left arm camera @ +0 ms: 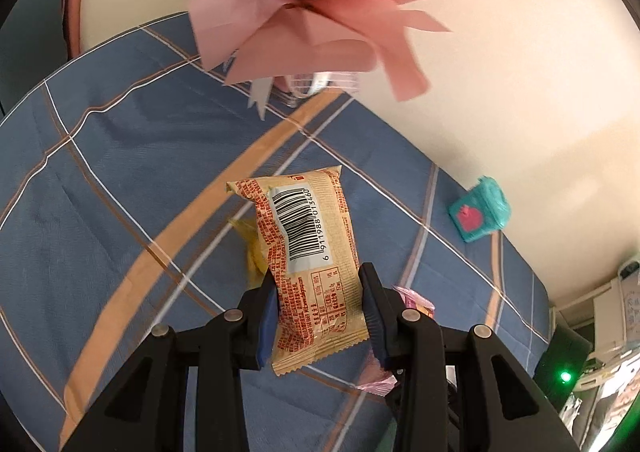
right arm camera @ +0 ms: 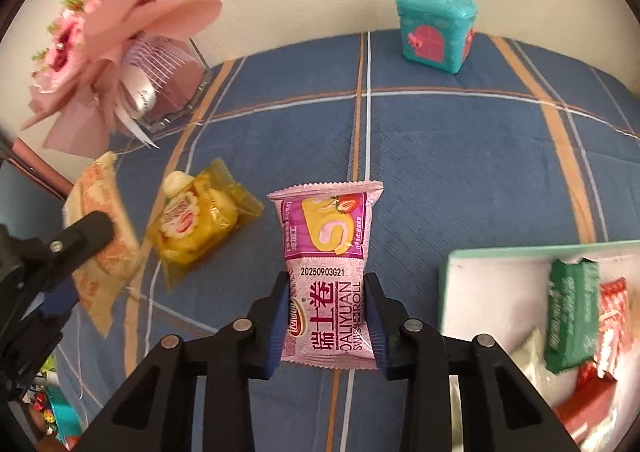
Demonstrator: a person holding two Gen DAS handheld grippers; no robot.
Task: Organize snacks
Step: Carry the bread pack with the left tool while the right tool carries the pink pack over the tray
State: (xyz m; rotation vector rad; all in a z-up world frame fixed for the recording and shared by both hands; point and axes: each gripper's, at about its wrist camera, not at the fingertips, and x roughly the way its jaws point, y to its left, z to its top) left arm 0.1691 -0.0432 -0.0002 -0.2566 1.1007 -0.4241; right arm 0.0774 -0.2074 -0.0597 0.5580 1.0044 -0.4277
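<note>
At the far left a pink paper bouquet (right arm camera: 100,39) leans against the cream wall, at the back edge of a blue checked cloth (right arm camera: 460,155) that covers the surface below. In front of it, the left hand-held gripper (left arm camera: 320,316) has its pads pressed on the lower half of a tan snack packet (left arm camera: 310,256), barcode side up, and the packet is lifted clear of the cloth. Just right of that, a yellow snack bag (right arm camera: 200,223) lies flat on the cloth, apart from both grippers. Further right, the right hand-held gripper (right arm camera: 328,326) is clamped on a pink Swiss roll packet (right arm camera: 328,272), blue pads squeezing it into a waist near the bottom, the printed front facing up. At the back, near the wall, a small teal toy house (right arm camera: 436,31) with a pink door stands upright. At the right edge a white tray (right arm camera: 480,292) with a green rim sits on the cloth, holding a green packet (right arm camera: 572,312) and red packets (right arm camera: 612,316) piled loosely.
</note>
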